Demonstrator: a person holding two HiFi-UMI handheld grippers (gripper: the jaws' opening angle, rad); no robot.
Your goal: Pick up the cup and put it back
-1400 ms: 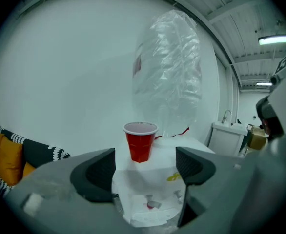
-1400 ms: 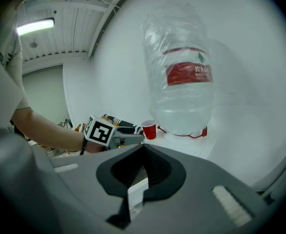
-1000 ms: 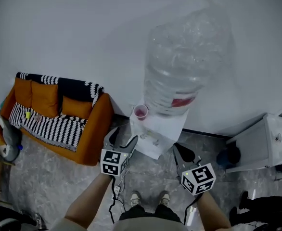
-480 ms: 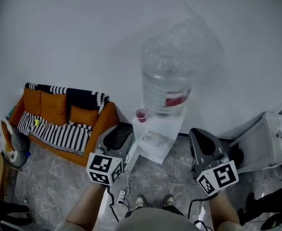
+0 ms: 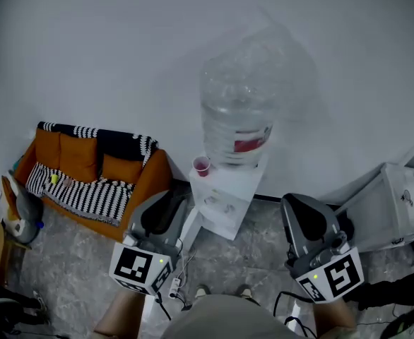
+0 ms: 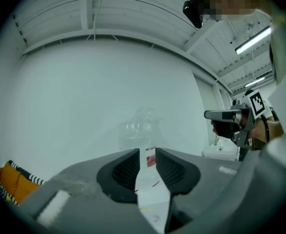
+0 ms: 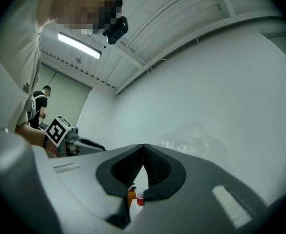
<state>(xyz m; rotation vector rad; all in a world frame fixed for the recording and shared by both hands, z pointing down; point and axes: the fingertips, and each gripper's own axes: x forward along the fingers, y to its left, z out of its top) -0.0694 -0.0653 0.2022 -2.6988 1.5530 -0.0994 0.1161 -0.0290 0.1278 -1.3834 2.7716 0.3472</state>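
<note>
Cup (image 5: 201, 165) sits at the left edge of the dispenser (image 5: 225, 202) top, just beside the bottle (image 5: 237, 115). Your left gripper (image 5: 169, 205) has just been closing: narrow gap, nothing in it. Right gripper (image 5: 300, 207) is pressed together, empty. Both are well short of the cup, so this looks like staging, not a reach.

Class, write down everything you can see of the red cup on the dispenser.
The cup is small and red, seemingly plastic, with a round open mouth facing up. It stands upright on the top left corner of the white dispenser, close beside the big clear bottle; whether they touch cannot be told. Nothing else touches it. Its contents, if any, are too small to make out.
</note>
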